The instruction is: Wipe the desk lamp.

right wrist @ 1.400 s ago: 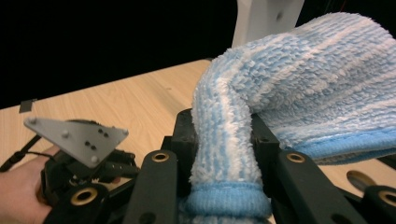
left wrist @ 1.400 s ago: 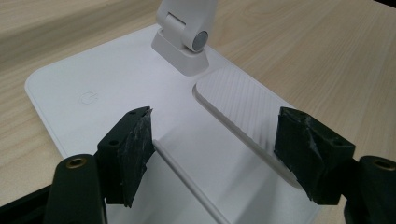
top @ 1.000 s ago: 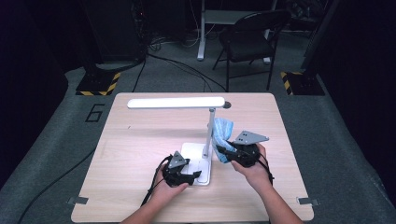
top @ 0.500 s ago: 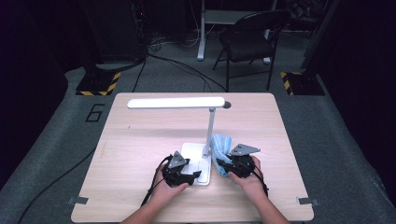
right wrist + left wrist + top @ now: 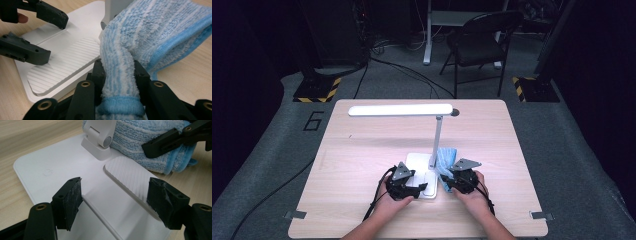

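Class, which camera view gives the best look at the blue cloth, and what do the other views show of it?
The right gripper view: the blue cloth is close up, its ribbed weave and hem clear, pinched between the right gripper fingers. The left gripper view shows its folds behind the lamp base. The high view shows a small patch beside the lamp post.
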The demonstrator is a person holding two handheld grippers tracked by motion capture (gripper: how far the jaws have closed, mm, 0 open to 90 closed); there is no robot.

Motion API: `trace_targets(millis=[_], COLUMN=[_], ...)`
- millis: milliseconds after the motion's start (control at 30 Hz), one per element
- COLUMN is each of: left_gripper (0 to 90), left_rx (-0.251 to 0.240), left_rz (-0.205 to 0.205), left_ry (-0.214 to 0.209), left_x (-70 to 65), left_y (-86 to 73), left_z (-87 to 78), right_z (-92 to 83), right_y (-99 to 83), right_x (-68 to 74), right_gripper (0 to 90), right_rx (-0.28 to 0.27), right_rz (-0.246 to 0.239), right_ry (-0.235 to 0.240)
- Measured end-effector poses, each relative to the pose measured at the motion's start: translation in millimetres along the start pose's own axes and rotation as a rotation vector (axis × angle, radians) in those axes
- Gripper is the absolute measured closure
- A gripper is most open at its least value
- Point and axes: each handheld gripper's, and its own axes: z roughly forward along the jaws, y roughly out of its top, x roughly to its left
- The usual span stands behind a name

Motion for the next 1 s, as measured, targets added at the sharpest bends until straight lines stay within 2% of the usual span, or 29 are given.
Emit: trace_targets(millis=[67, 100, 267, 300, 433, 533, 733, 1000], left_gripper=[27.7, 27.7, 27.7, 27.7, 27.7, 27.7, 27.7, 27.5], left_rx=[0.0, -0.001, 0.003, 0.002, 0.003, 0.002, 0.001, 0.003], left_rz=[0.001, -0.007, -0.005, -0.004, -0.004, -0.004, -0.009, -0.004], left_ry=[0.0, -0.004, -0.004, -0.004, -0.004, -0.003, -0.004, 0.0], left_x=[0.1, -0.6, -0.5, -0.5, -0.6, -0.6, -0.9, -0.7], left_y=[0.0, -0.2, 0.0, -0.1, -0.1, -0.1, -0.2, 0.0], left_z=[0.0, 0.2, -0.1, -0.1, -0.1, -0.1, 0.1, 0.0], right_z=[2.1, 3.3, 7.2, 7.5, 6.9, 4.3, -2.6, -14.2], right_y=[-0.6, -1.0, -2.3, -2.4, -4.8, -7.6, -14.9, -25.8], right_x=[0.1, 1.2, 9.1, 10.7, 16.7, 20.9, 29.1, 40.7], right_gripper=[69.7, 69.7, 70.0, 70.0, 69.9, 69.9, 70.0, 70.0], right_rx=[0.001, 0.001, 0.002, 0.003, -0.007, -0.008, -0.015, -0.016], right_rz=[-0.002, 0.013, -0.01, -0.002, 0.014, 0.005, 0.027, 0.045], right_ry=[-0.002, -0.004, -0.017, -0.017, -0.02, -0.019, 0.003, 0.073])
